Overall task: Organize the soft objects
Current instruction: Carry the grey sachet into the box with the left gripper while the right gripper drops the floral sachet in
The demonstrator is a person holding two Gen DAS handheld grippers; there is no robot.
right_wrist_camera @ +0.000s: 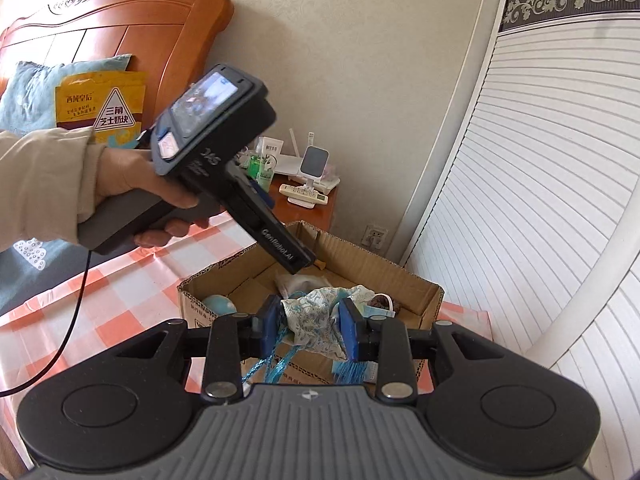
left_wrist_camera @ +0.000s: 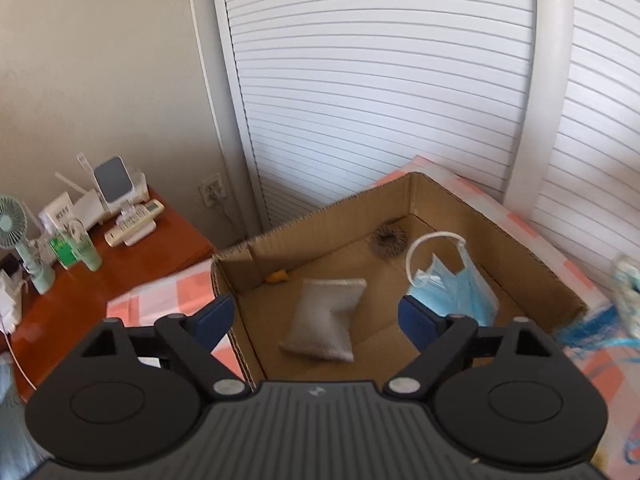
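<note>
The right gripper (right_wrist_camera: 308, 330) is squeezed onto a little cloth pouch (right_wrist_camera: 316, 320) with a blue pattern. The pouch sits tight between the two blue pads (right_wrist_camera: 349, 330), and blue strings (right_wrist_camera: 276, 356) hang down under it. The gripper holds the pouch up in the air, just above the near edge of a cardboard box (right_wrist_camera: 424, 292). The left gripper (left_wrist_camera: 316, 320) has its jaws spread wide and holds nothing. It hangs over the same box (left_wrist_camera: 360, 200); from the right wrist camera you can see a hand (right_wrist_camera: 132, 180) holding it by the handle. Inside the box lie a gray beanbag (left_wrist_camera: 326, 320), a blue face mask (left_wrist_camera: 456, 288) leaning on the right wall, a brown fuzzy hair tie (left_wrist_camera: 389, 240) in the far corner, and a small orange thing (left_wrist_camera: 277, 277) by the far left wall. The box sits on an orange and white checked cloth (right_wrist_camera: 100, 300). Beside it is a wooden nightstand (left_wrist_camera: 120, 264) with a small fan (left_wrist_camera: 16, 228).
</note>
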